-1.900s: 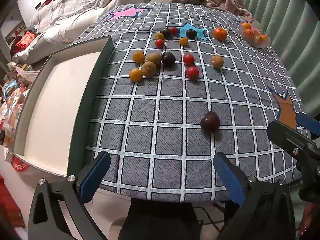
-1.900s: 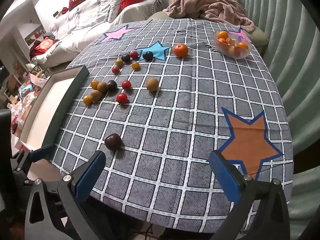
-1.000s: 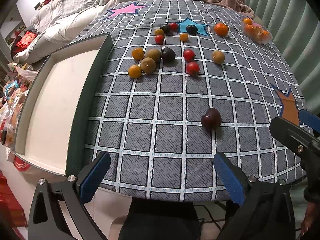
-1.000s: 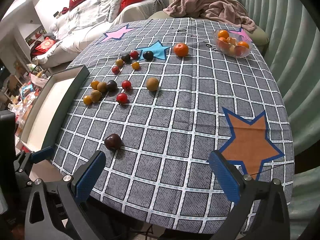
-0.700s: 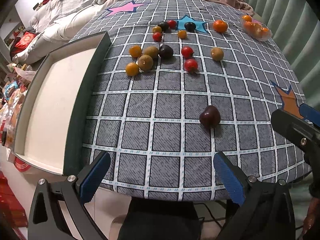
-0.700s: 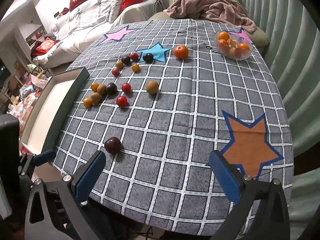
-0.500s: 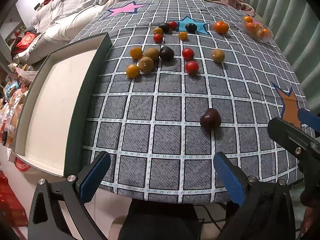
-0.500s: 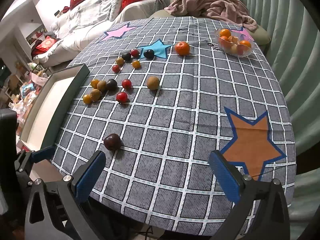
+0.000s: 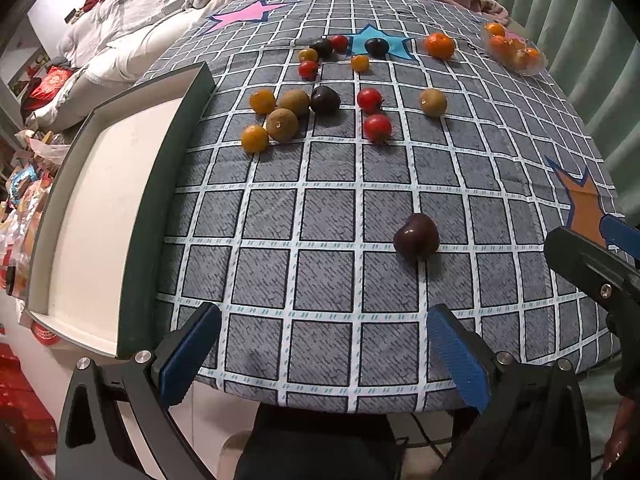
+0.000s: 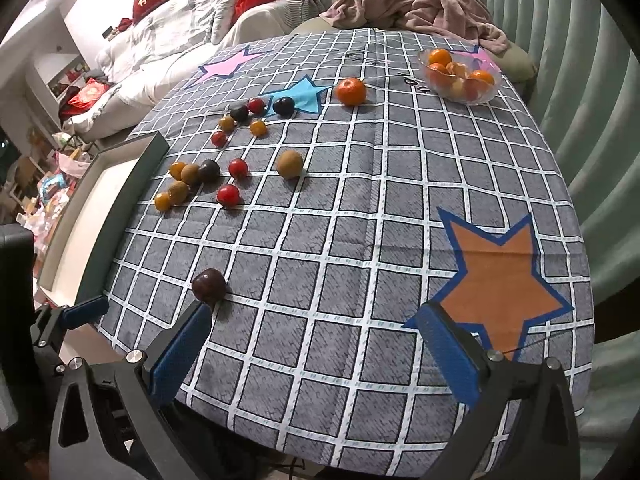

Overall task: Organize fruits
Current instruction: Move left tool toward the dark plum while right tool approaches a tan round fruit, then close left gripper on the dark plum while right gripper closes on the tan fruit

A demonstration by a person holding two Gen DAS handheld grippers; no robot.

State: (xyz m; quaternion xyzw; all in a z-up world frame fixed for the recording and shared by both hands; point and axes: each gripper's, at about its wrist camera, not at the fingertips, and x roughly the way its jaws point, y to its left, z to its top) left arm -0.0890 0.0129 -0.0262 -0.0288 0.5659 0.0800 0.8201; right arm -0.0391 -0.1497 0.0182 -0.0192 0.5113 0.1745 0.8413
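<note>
Several small fruits lie loose on the grey checked tablecloth [image 9: 320, 208]: a dark plum [image 9: 416, 237] [image 10: 209, 285] alone near the front, a cluster of kiwis [image 9: 282, 124], yellow and red tomatoes [image 9: 377, 127] and dark plums further back, and an orange [image 10: 351, 91] by the blue star. My left gripper [image 9: 324, 356] hovers open at the table's near edge, just short of the lone plum. Over the front edge my right gripper [image 10: 316, 354] is open too, its left finger close to that plum. Both hold nothing.
A white tray with a dark green rim [image 9: 160, 184] [image 10: 116, 216] sits along the table's left side. A clear bowl of oranges [image 10: 460, 76] stands at the far right. A sofa with cushions and a blanket lies beyond; green curtains hang on the right.
Both grippers have crept slightly forward over the table edge, so the lone plum sits a little nearer. Jaws remain open and no fruit has moved.
</note>
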